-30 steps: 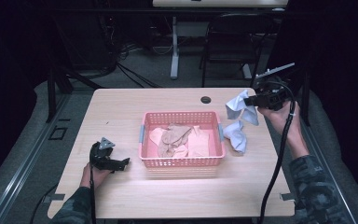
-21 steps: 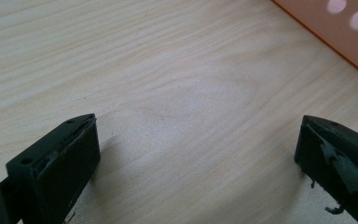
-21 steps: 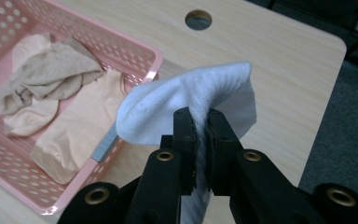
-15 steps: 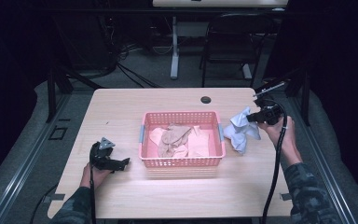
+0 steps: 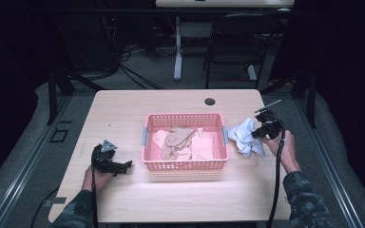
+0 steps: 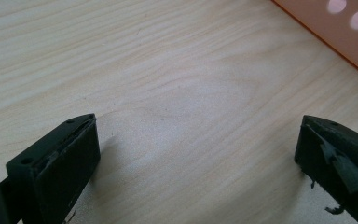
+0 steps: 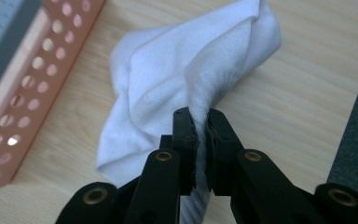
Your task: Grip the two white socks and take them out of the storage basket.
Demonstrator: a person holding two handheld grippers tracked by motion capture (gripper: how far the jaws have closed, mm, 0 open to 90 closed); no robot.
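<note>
Tabletop (image 5: 123, 114): light wood, pink basket (image 5: 185, 165) in middle.
Right gripper (image 7: 198, 126): fingers clenched on white cloth (image 7: 177, 70), right of basket.
Left gripper (image 6: 196, 154): fingers released, left of basket.

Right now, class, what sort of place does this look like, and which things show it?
Probably a lab or recording workspace: a pale wooden table with a cable hole, loose black floor cables, and a black metal chair against dark surroundings.

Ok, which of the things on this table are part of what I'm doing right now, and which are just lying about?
In the job:
- white cloth, pinched in the right gripper, right of the basket
- pink basket, with beige cloths in it

Lying about:
- left gripper, open, resting on the table, holding nothing
- dark round spot near the far edge
- chair behind the table
</note>
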